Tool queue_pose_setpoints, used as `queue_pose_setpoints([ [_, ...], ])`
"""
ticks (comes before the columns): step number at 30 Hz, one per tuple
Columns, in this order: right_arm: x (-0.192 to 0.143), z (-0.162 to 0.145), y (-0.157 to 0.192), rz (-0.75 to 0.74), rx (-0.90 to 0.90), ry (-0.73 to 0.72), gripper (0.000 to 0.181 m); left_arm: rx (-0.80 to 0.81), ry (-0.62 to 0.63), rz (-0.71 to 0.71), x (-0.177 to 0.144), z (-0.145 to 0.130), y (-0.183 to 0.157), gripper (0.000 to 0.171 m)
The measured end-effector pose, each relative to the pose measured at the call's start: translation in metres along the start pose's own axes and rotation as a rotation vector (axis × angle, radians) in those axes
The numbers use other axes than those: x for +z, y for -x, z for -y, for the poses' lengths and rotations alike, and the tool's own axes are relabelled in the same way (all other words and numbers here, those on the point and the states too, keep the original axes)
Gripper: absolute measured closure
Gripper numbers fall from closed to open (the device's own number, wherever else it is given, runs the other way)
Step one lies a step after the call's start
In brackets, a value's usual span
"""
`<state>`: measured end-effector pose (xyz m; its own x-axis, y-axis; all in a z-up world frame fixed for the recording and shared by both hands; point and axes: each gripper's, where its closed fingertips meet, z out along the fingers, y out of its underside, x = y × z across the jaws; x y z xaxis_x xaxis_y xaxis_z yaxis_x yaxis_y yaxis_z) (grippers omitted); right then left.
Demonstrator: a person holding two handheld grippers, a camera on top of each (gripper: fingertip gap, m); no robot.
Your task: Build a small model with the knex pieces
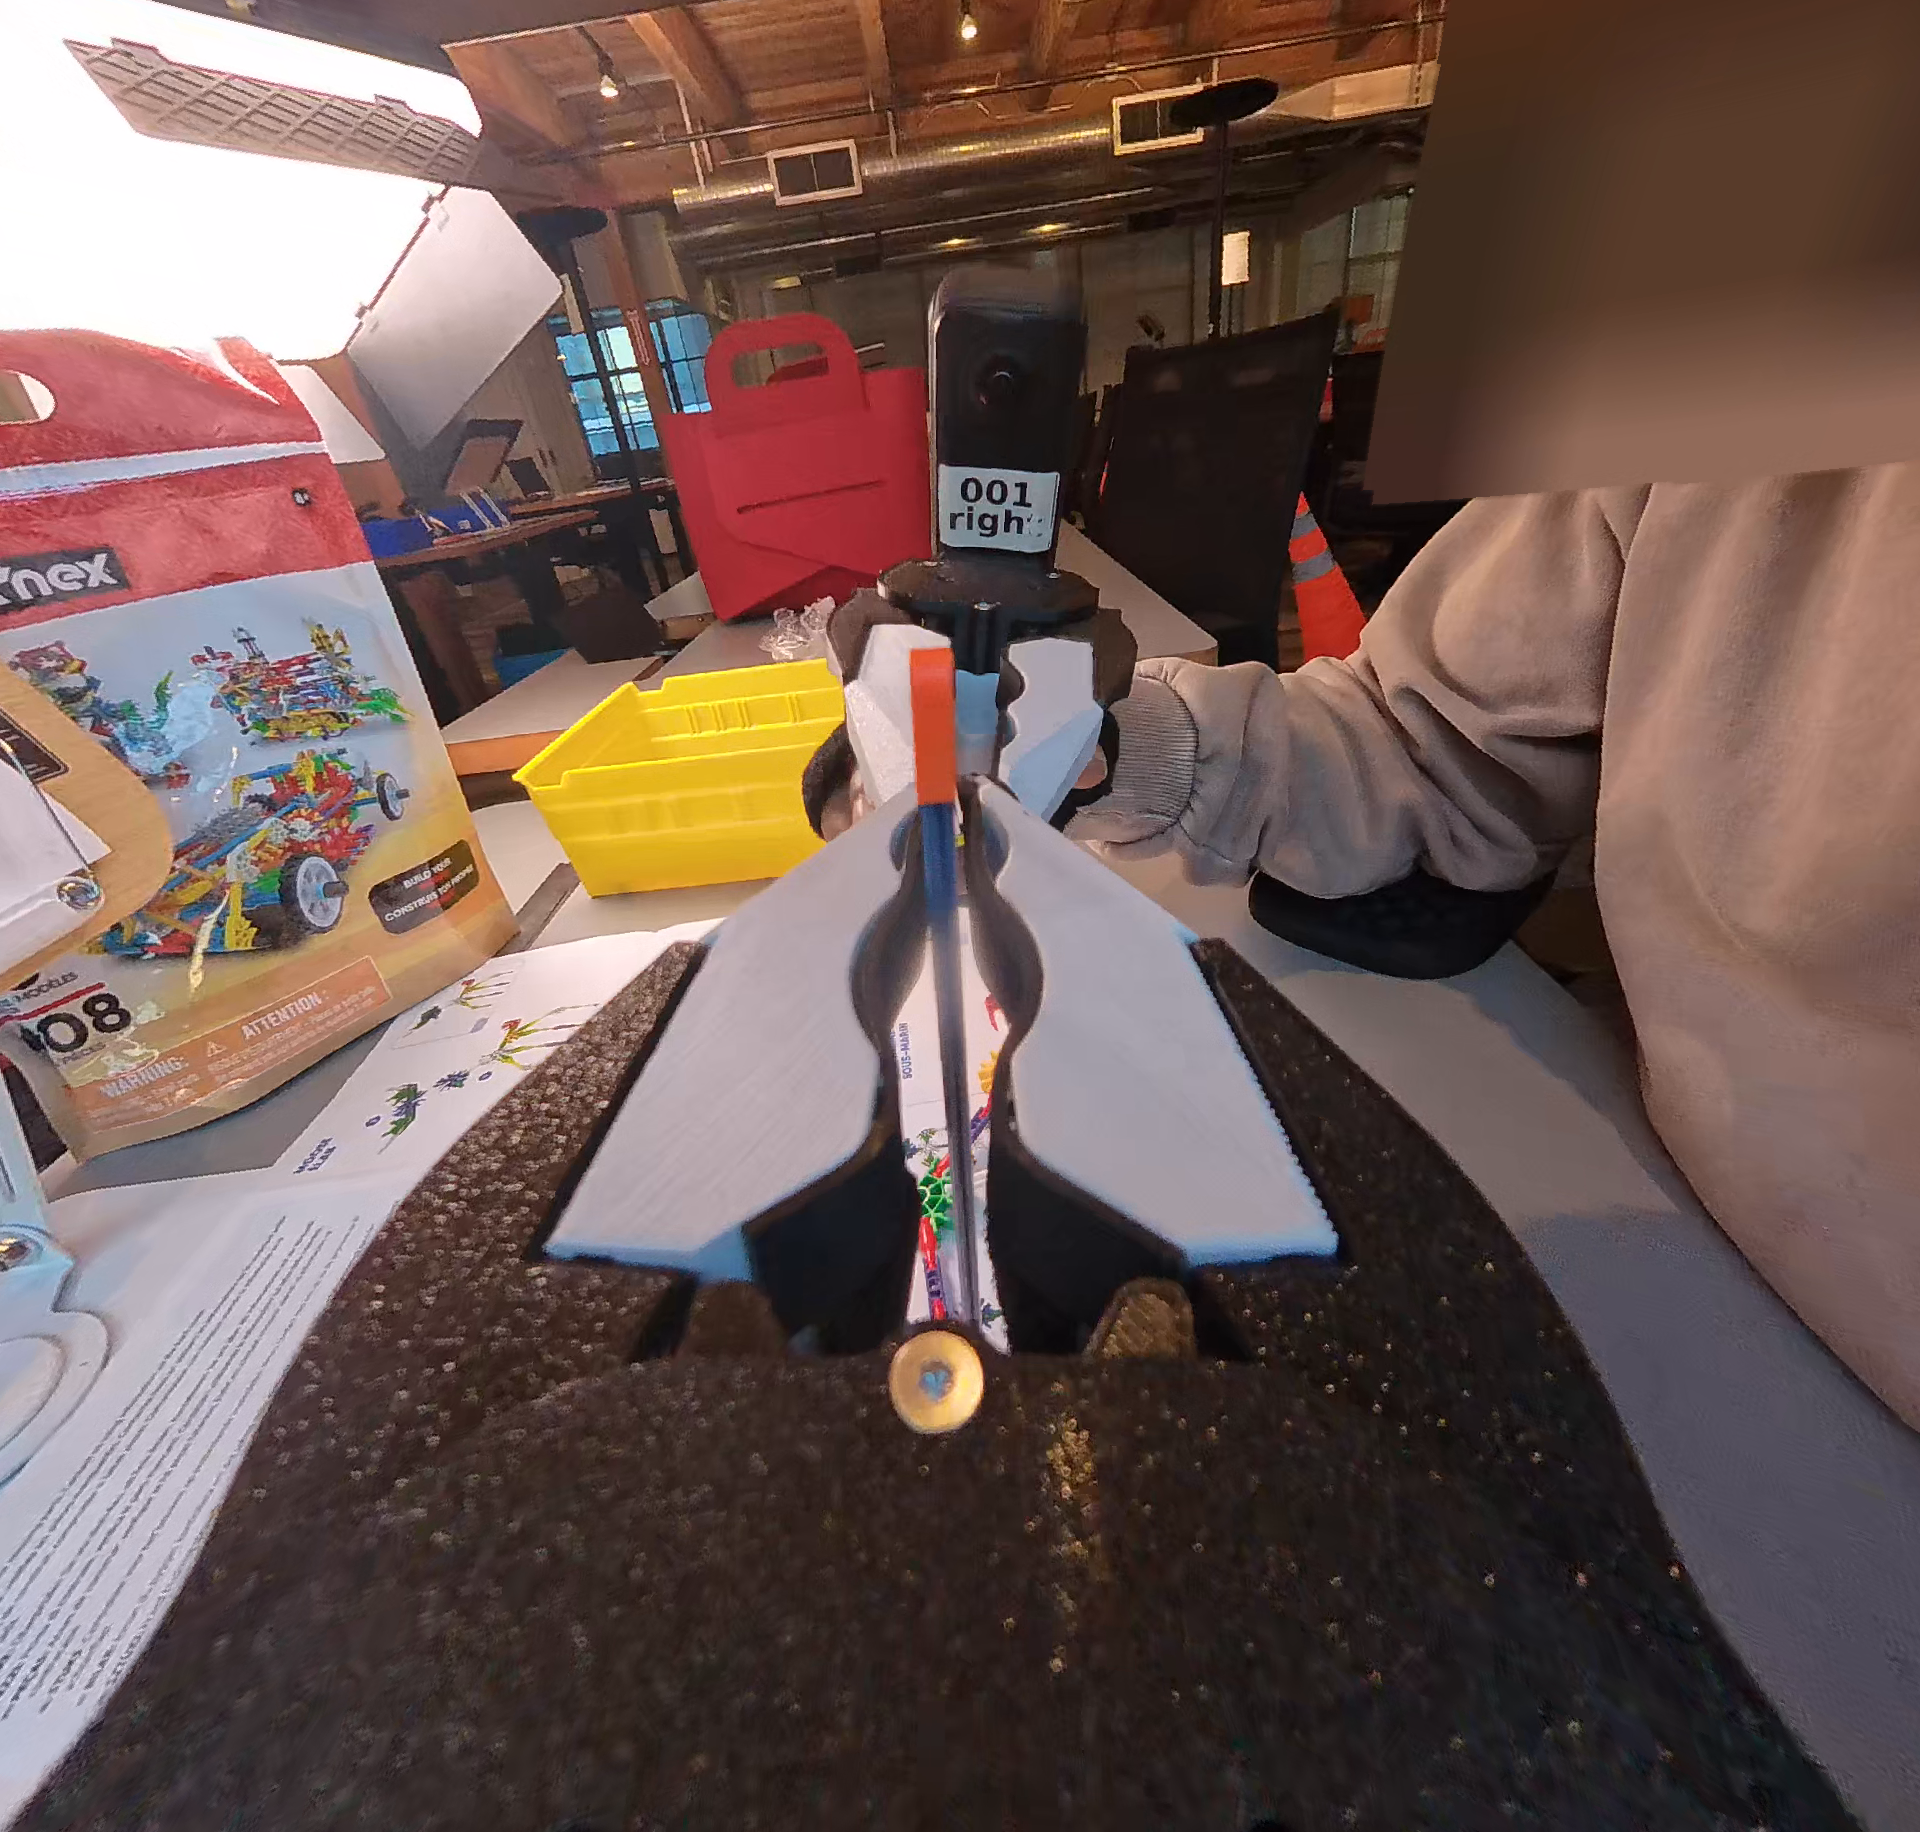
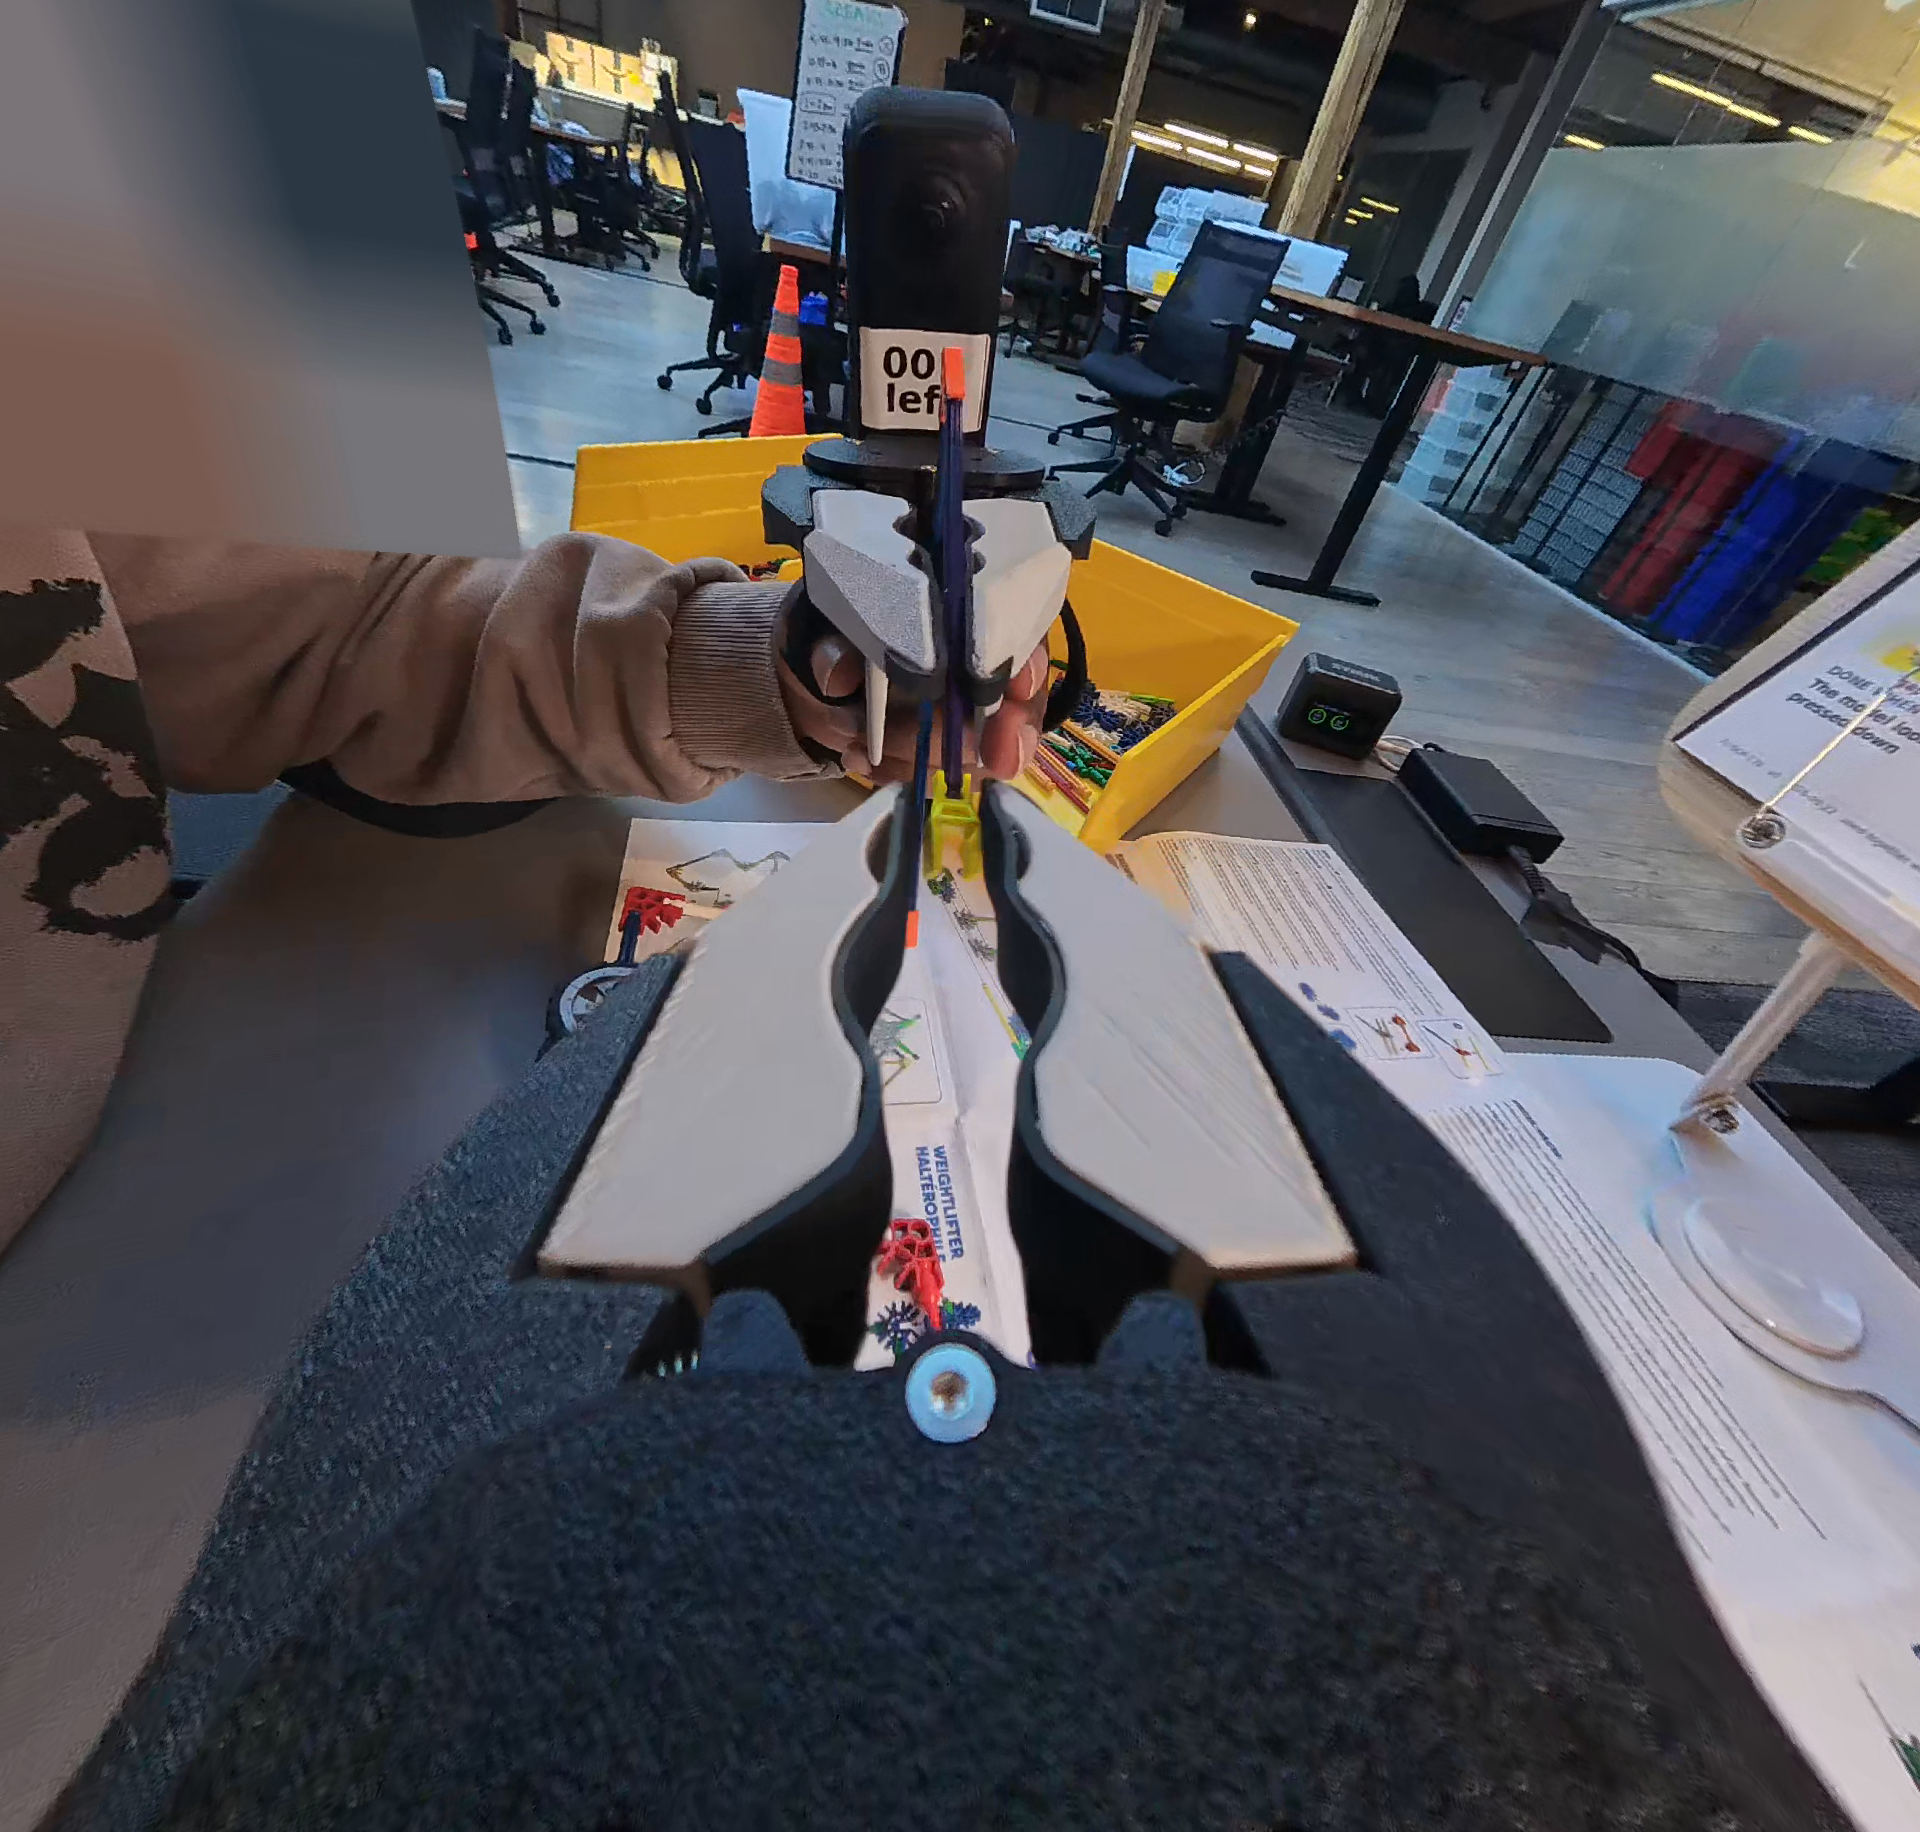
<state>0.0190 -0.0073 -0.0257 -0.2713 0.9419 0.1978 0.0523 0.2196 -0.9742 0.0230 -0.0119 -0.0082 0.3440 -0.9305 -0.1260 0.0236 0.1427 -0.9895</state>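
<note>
Holding both grippers nose to nose over the table [image 2: 364, 951], I have each one closed down on a small part. My left gripper [image 1: 961, 808] is shut to a narrow slit around a blue rod [image 1: 951, 1003]. The rod runs up through the gap between the fingers, and its orange cap [image 1: 932, 722] stands clear above the tips. From the right wrist view that rod [image 2: 952, 556] looks close to upright in the left gripper [image 2: 940, 681].

My right gripper [image 2: 948, 795] is nearly closed too, pinching a yellow connector [image 2: 951, 826] right at its tips. The rod's lower end comes down to the connector. I cannot tell whether the two touch or are seated together.

I judge the left grip sound, since the rod lies in line with the finger grooves rather than across them. The right grip is only a tip hold, so I judge it the likelier one to slip or twist.

A second, thinner rod [image 2: 914, 847] with an orange end lies along my right gripper's left finger. What holds it is hidden.

Under both grippers is a printed sheet [image 2: 1299, 951], behind them a yellow bin [image 2: 1174, 639] of loose parts, and to my left a kit box [image 1: 239, 743].
</note>
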Motion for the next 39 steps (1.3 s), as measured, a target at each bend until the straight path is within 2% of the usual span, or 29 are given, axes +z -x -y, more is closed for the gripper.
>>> queue_pose_setpoints([
  [4,0.001,-0.005,0.001,0.011,-0.003,0.037,0.173,0.011,0.008,0.000,0.002,-0.001,-0.002,0.171],
  [14,-0.004,-0.008,-0.010,-0.007,-0.001,0.019,0.174,0.067,0.070,0.071,0.001,-0.008,0.009,0.171],
  [30,-0.012,-0.013,-0.018,-0.002,-0.003,0.004,0.174,0.036,0.092,0.083,0.000,-0.020,0.018,0.171],
  [34,-0.013,-0.022,-0.023,-0.031,-0.033,0.058,0.175,0.010,0.133,0.087,-0.001,-0.031,0.023,0.171],
  [38,-0.010,-0.044,-0.026,-0.093,-0.169,0.234,0.174,-0.050,0.227,0.085,-0.003,-0.054,0.027,0.171],
  [39,-0.009,-0.050,-0.028,-0.110,-0.191,0.277,0.174,-0.019,0.256,0.100,-0.004,-0.059,0.029,0.171],
])
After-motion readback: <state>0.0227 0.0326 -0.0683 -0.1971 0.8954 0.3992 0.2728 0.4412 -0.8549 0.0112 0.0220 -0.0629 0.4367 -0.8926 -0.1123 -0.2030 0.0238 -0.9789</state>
